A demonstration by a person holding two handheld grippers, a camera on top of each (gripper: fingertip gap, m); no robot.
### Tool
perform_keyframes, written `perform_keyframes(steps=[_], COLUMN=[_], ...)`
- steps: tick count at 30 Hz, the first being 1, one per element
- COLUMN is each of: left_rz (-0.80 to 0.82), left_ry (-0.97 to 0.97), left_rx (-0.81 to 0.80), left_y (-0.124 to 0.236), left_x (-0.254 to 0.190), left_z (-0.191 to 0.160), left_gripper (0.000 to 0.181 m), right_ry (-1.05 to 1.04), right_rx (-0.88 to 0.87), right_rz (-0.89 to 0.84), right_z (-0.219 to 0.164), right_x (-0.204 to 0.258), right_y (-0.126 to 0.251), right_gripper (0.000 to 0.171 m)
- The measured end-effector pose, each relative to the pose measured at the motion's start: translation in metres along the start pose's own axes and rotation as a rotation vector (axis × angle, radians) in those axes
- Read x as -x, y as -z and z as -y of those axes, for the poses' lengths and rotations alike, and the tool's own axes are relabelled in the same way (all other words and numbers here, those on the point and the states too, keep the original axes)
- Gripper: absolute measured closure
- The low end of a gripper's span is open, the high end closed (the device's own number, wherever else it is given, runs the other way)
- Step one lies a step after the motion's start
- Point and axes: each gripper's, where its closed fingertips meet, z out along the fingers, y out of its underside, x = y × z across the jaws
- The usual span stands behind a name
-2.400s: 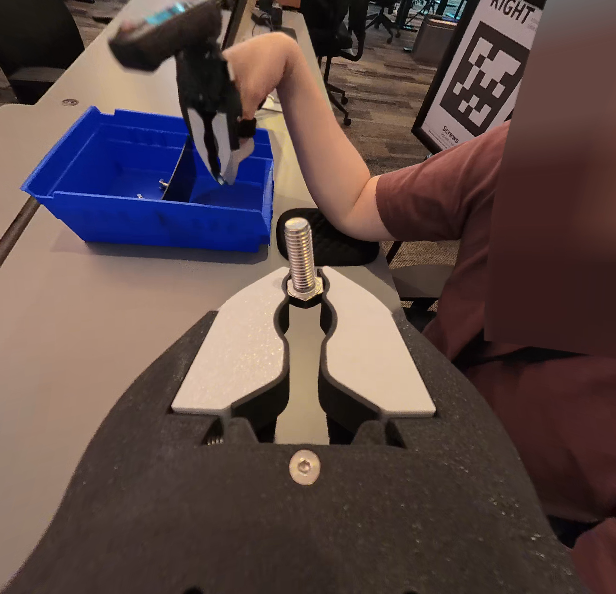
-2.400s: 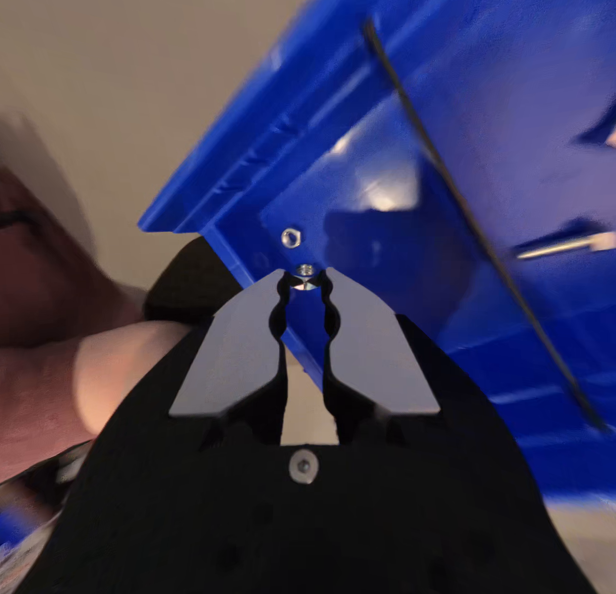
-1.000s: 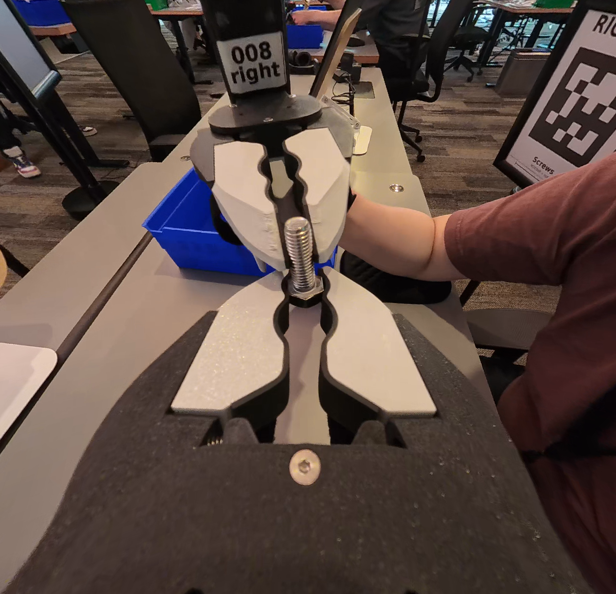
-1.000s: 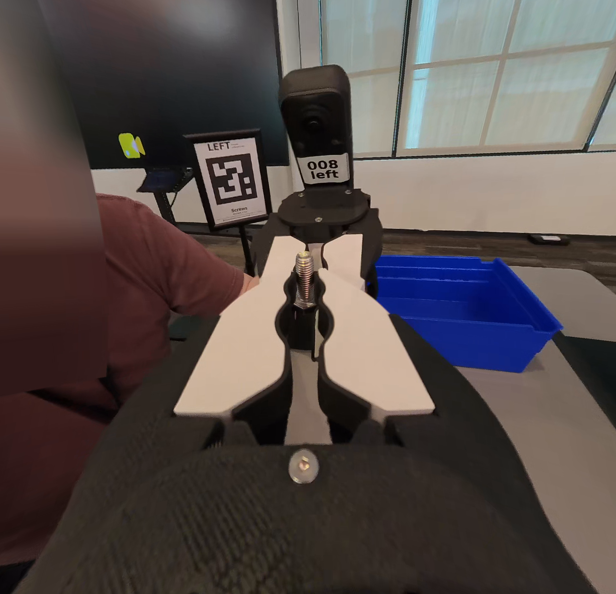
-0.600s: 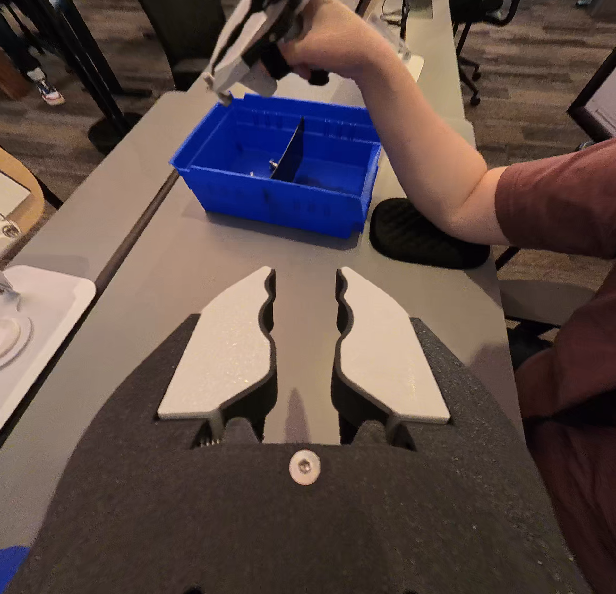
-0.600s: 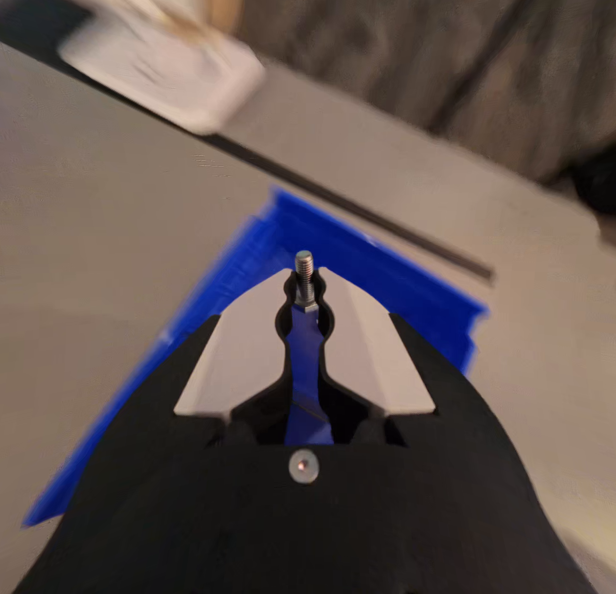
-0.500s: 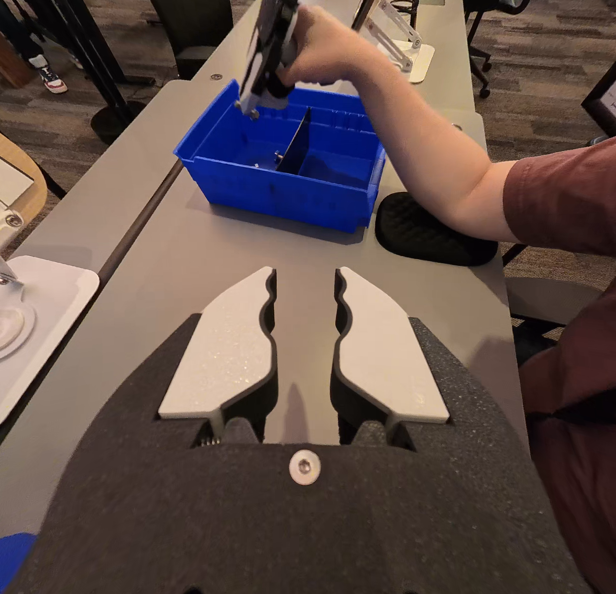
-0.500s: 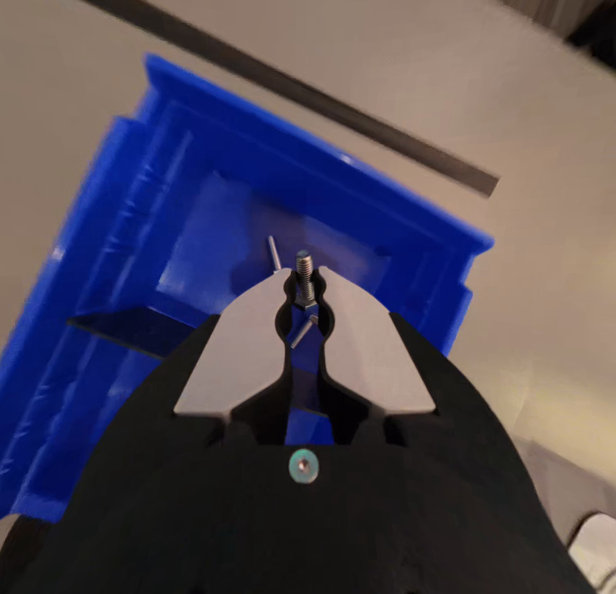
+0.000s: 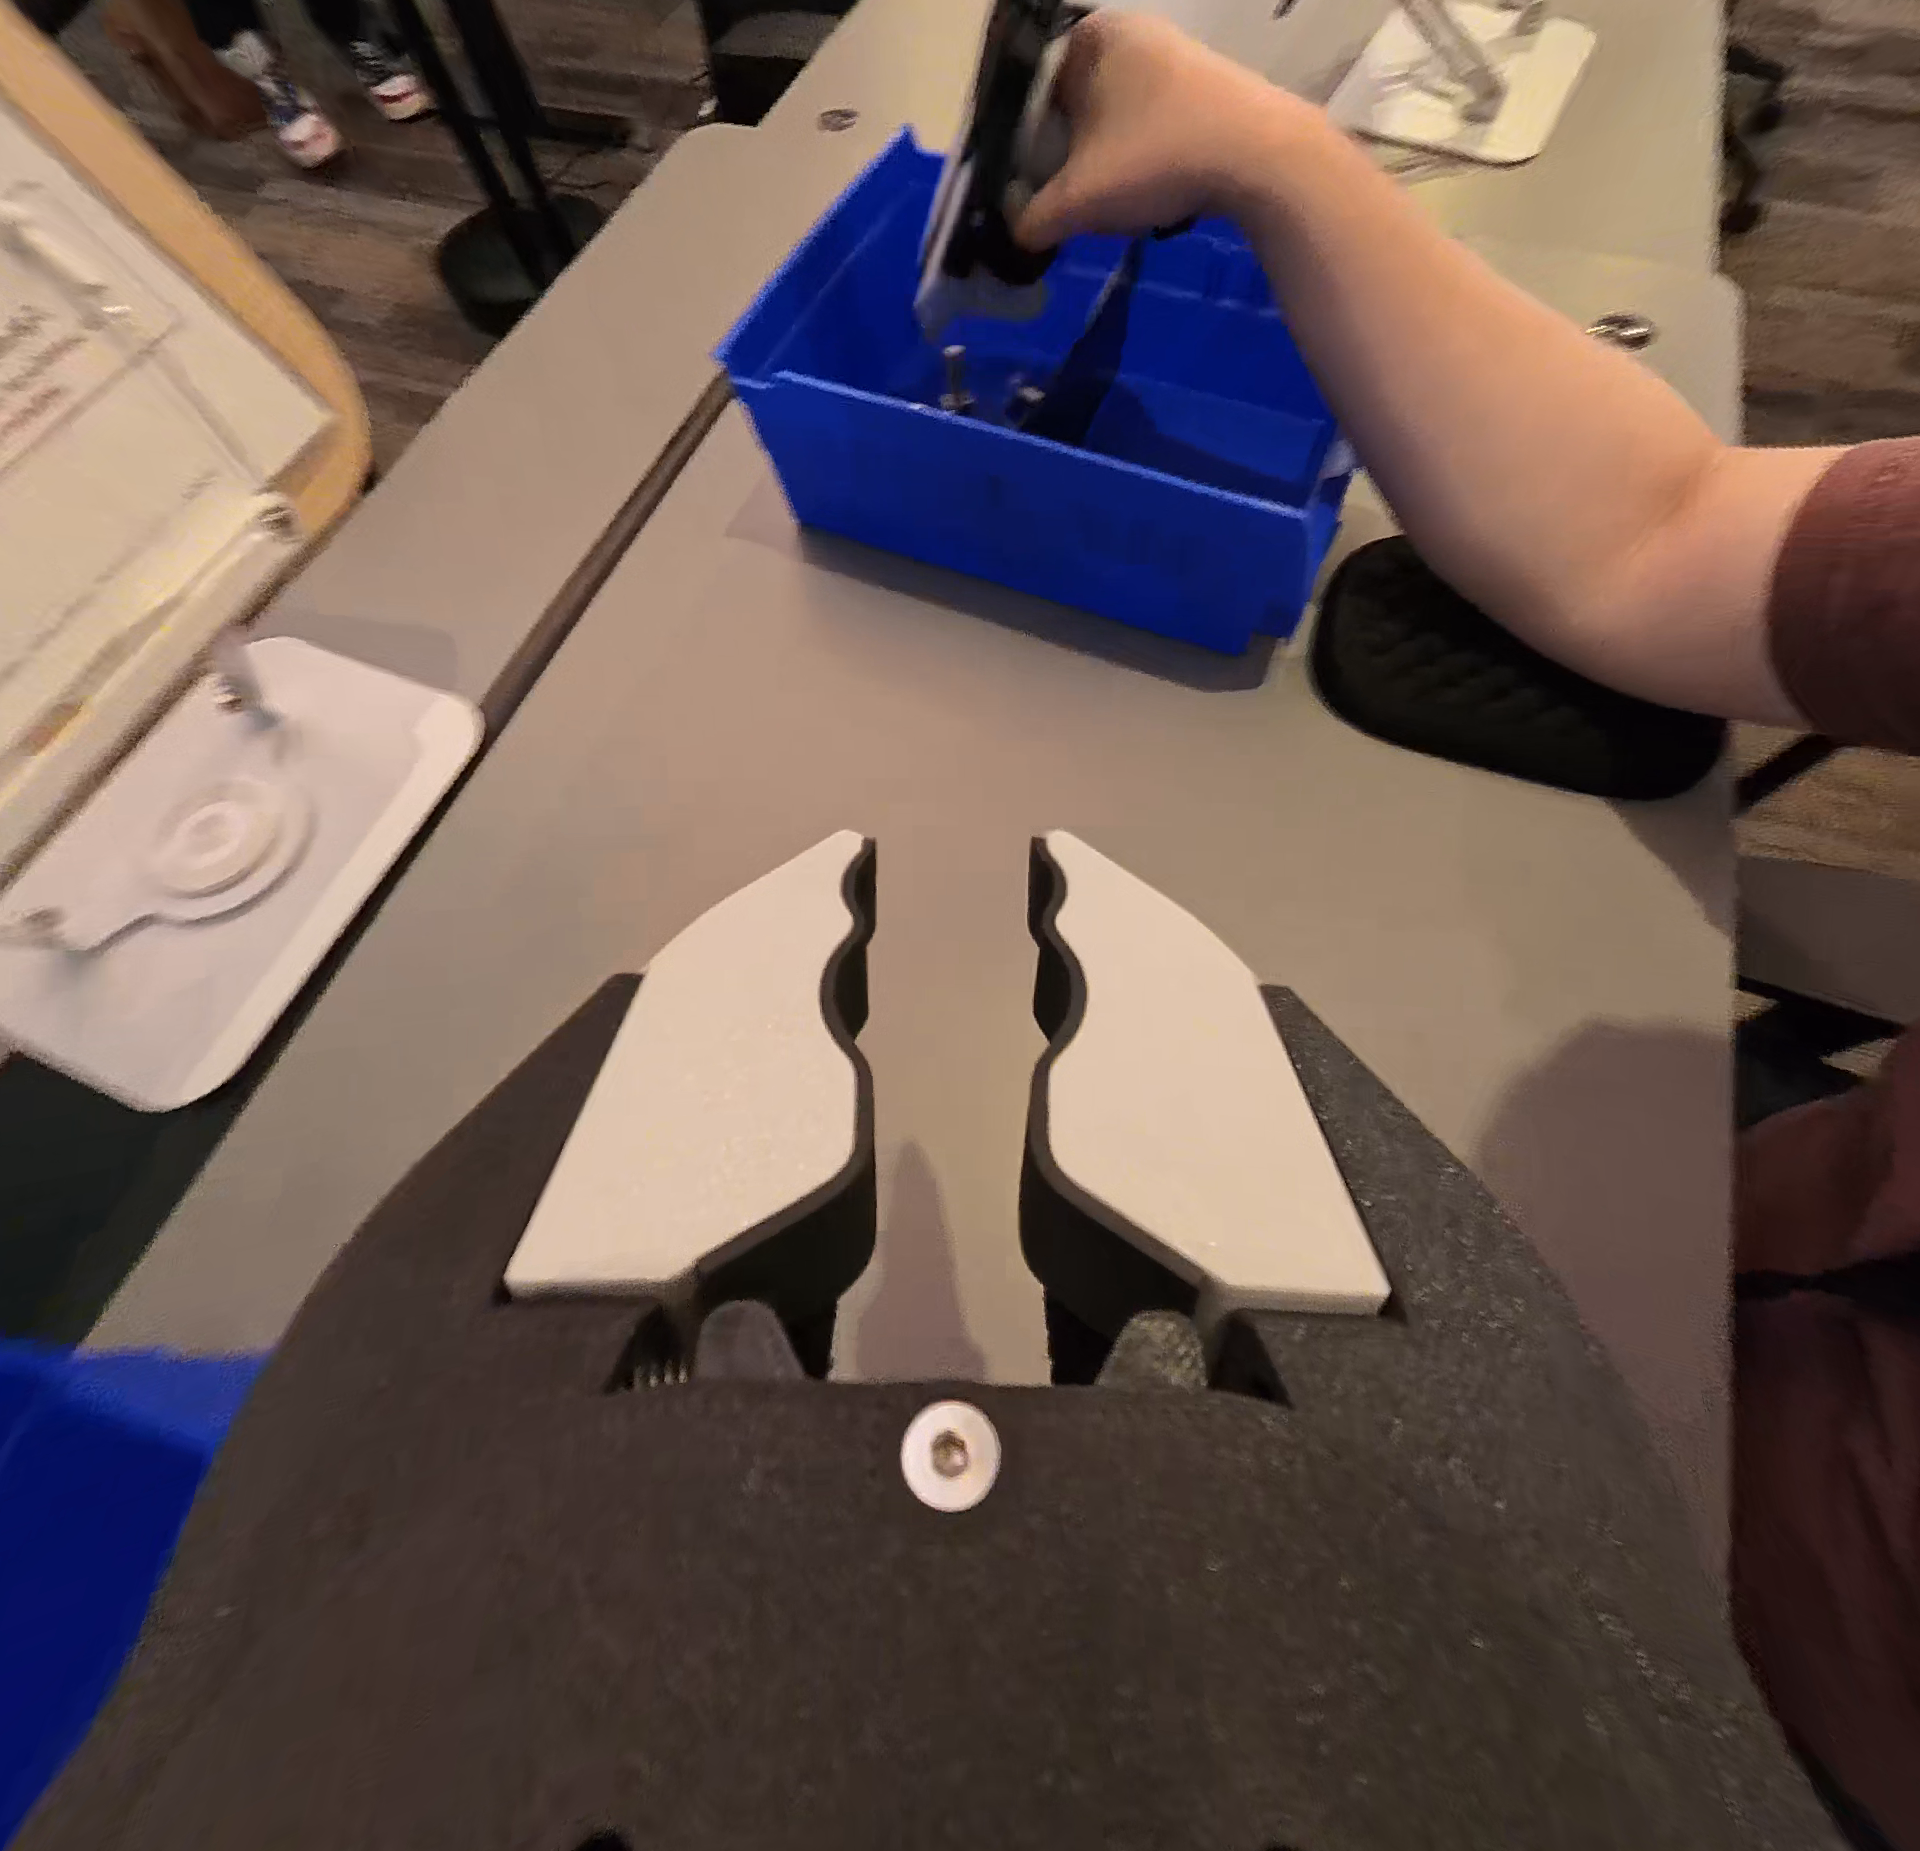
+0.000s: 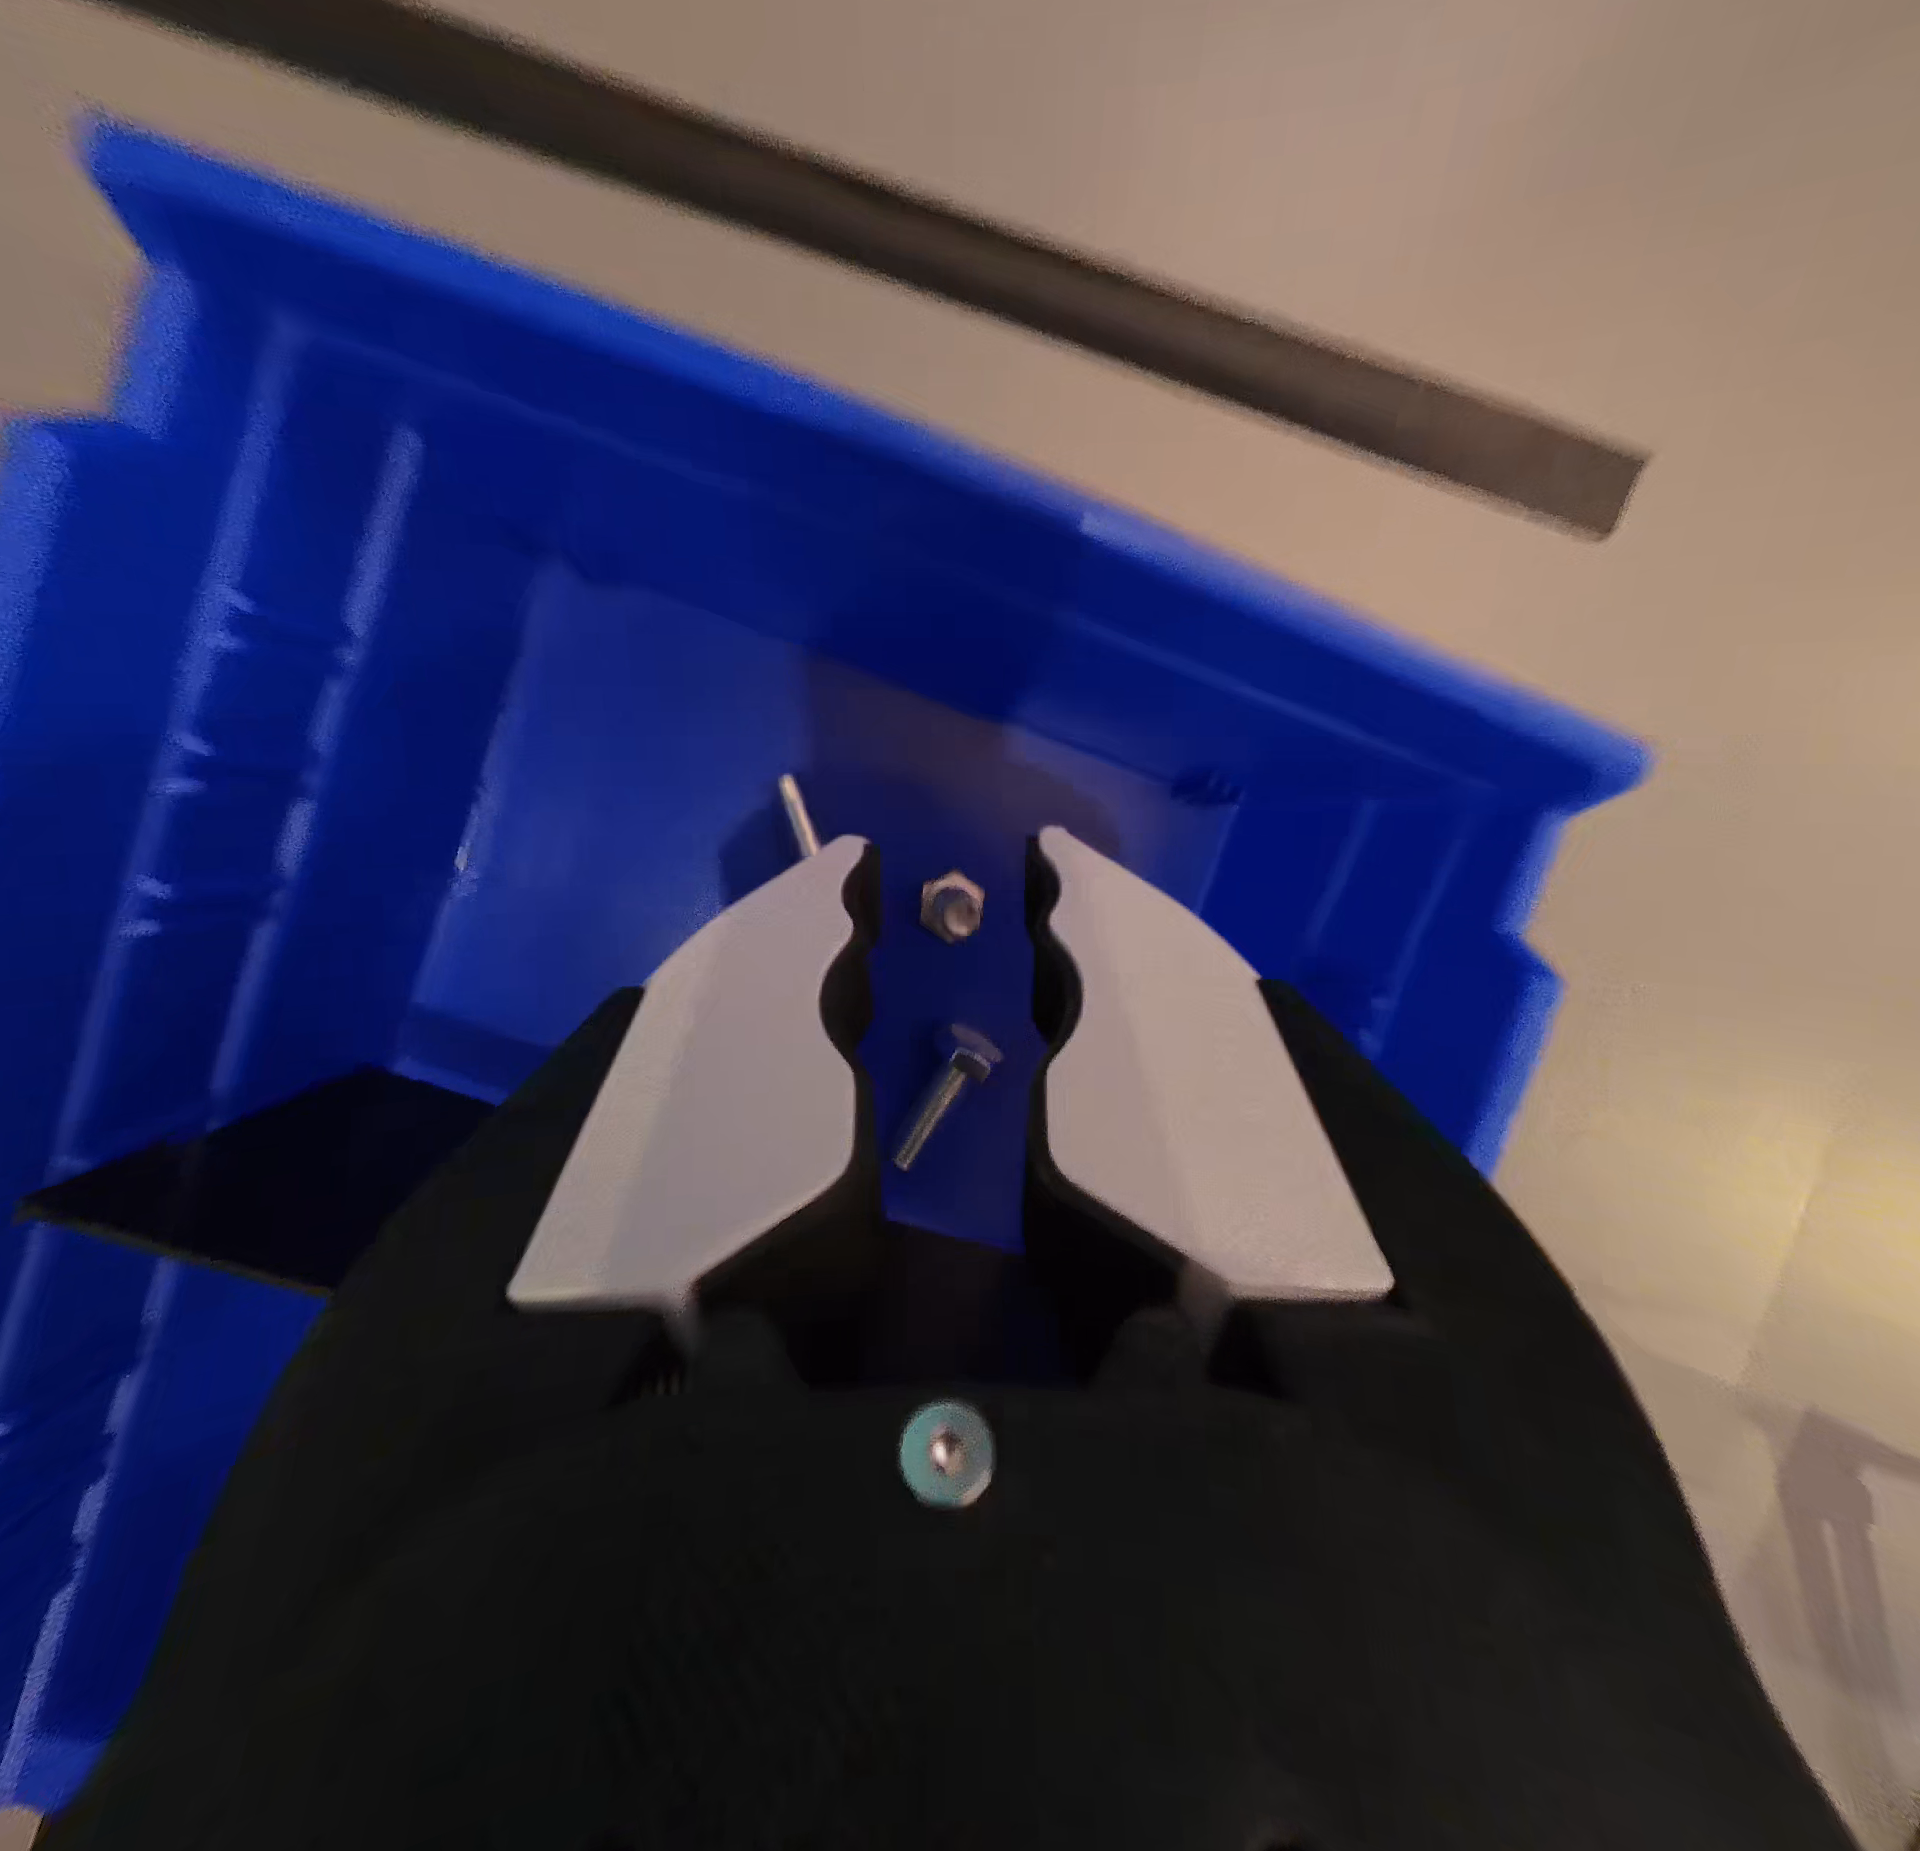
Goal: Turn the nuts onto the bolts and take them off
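Left hand-held gripper [image 9: 951, 845]: its two pale fingers stand apart with a clear gap and hold nothing; it hovers over the bare grey bench [image 9: 935, 700], pointed toward the blue bin.
Right hand-held gripper [image 10: 948, 840]: fingers spread, nothing between them; it points down into the bin from above. In the left wrist view it [image 9: 977, 295] shows farther off, gripped by a person's hand [image 9: 1132, 154] and tilted down over the bin's left part.
Blue bin [image 9: 1039, 513]: a plastic tray standing on the bench ahead of the left hand-held gripper, split by a dark divider [image 9: 1091, 347] into two compartments.
Bolt standing on end [image 10: 953, 906]: seen head-on from the right wrist view as a hexagon with a round centre, right in the gap between the open fingertips, on the bin floor; whether a nut sits on it cannot be told from this angle.
Second bolt [image 10: 940, 1100]: lies flat on the bin floor, just below the first in the picture, its head toward the first bolt and its shank slanting toward the camera.
Third bolt [image 10: 798, 814]: only a thin silver shank shows, beside the left fingertip, the rest hidden behind it.
Bolts from the left wrist view [image 9: 982, 388]: small metal pieces show in the left compartment under the right hand-held gripper, too small to tell apart.
Black pad [image 9: 1496, 689]: on the bench to the right of the bin, under the person's forearm.
White stand base [image 9: 218, 845]: on the adjoining bench at left.
Picture quality: both views are somewhat blurred.
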Motion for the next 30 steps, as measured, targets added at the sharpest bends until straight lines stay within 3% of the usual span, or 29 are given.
perform_keyframes(steps=[4,8,13,18,22,30], left_rz=[0.238,0.409,0.512,0.430,0.429,0.384], left_ry=[0.053,0.195,0.380,0.618,0.732,0.816], left_rx=[0.071,0.267,0.444,0.498,0.639,0.680], left_y=[0.045,0.089,0.115,0.093,0.076,0.050], left_x=[0.047,0.090,0.136,0.146,0.145,0.146], left_z=[-0.024,-0.090,-0.175,-0.217,-0.245,-0.262], left_gripper=[0.154,0.158,0.161,0.157,0.154,0.153], right_ry=[0.028,0.098,0.169,0.204,0.232,0.248], right_rx=[-0.265,-0.465,-0.515,-0.464,-0.411,-0.388], right_rz=[-0.011,-0.036,-0.065,-0.065,-0.077,-0.065], right_z=[0.040,0.067,0.075,0.071,0.066,0.063], right_x=[0.007,0.025,0.043,0.049,0.050,0.051], right_y=[0.044,0.088,0.107,0.100,0.090,0.085], right_gripper=[0.141,0.142,0.143,0.142,0.141,0.139])
